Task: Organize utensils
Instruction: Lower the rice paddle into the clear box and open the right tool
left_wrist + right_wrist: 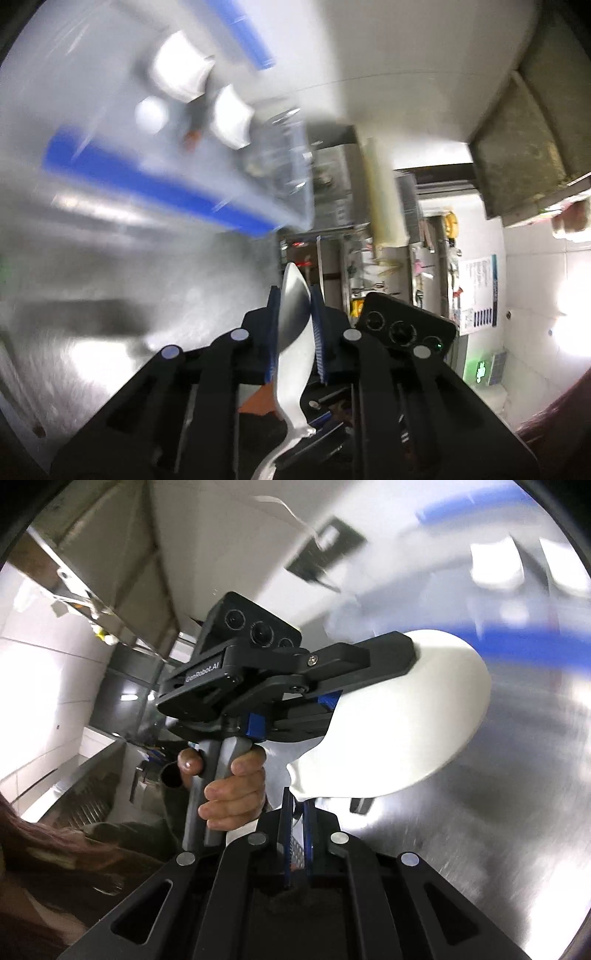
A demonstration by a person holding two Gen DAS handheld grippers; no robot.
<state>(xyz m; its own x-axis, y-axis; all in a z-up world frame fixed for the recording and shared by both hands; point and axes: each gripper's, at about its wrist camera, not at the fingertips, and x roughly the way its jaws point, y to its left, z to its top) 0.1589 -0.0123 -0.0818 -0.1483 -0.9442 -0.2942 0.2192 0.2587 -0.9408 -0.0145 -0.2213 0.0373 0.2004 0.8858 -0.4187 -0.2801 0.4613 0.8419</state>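
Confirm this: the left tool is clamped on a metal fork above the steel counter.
Not quite: it is a spoon, not a fork. The left wrist view shows its rounded bowl pinched between the fingers of the left tool, with no tines. The rest stands: the tool is clamped on it above the steel counter.

Around me: a brushed stainless-steel counter (110, 280), white tiled wall (532, 280) with a posted notice (478, 295), and a metal range hood (524, 122) overhead.

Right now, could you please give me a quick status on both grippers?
Left gripper shut on metal spoon. Right gripper shut on white plate edge. Steel counter beyond, blurred; no obstruction seen.
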